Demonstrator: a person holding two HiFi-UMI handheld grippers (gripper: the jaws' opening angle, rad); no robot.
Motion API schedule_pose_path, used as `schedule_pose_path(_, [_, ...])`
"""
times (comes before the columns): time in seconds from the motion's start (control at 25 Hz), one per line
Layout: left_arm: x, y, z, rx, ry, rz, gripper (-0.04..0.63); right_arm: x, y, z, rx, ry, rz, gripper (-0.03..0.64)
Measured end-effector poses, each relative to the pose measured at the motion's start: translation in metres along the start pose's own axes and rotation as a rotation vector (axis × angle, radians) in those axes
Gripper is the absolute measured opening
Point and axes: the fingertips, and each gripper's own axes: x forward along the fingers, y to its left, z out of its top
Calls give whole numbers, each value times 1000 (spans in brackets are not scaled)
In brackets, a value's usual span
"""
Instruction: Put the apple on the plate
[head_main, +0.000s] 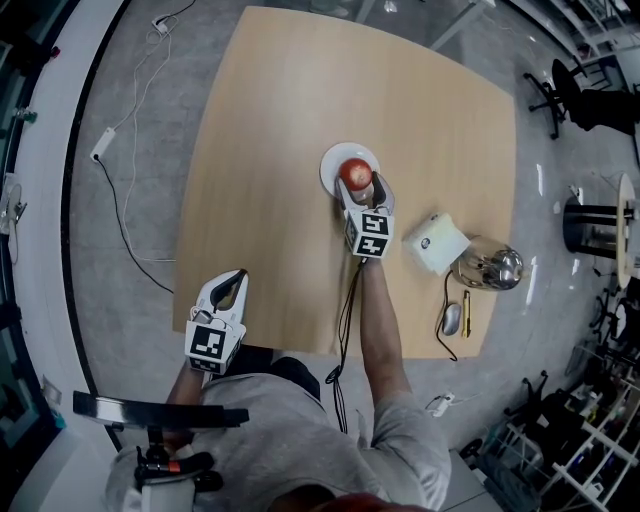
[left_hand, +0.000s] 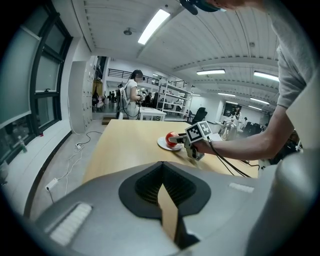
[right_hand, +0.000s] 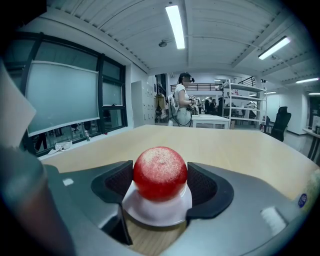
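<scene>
While my right gripper (right_hand: 160, 184) clamps apple (right_hand: 160, 170) from both sides, apple sits on plate (right_hand: 155, 214), seemingly touching it. Remaining, I judge: let go, back off. My left gripper (left_hand: 162, 172) closed, empty, well apart from plate.

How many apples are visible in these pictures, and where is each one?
1. The apple is over the white plate near the middle of the table, held between the jaws of the right claw. No other apple is visible.
</scene>
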Motion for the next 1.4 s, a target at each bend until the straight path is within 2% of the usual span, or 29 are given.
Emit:
schedule_pose_path(0.56, [8, 3, -2, 16, -9, 2, 20, 11, -2, -10, 36, -5, -6, 365])
schedule_pose_path(0.96, [-4, -1, -1, 21, -30, -7, 20, -7, 0, 3, 39, -49, -20, 371])
schedule_pose_path(1.2, [-8, -1, -11, 30, -48, -16, 20, -16, 4, 7, 28, -71, -26, 356])
schedule_pose_path(1.4, [-33, -17, 3, 18, -72, -35, 20, -45, 10, 25, 25, -101, -26, 336])
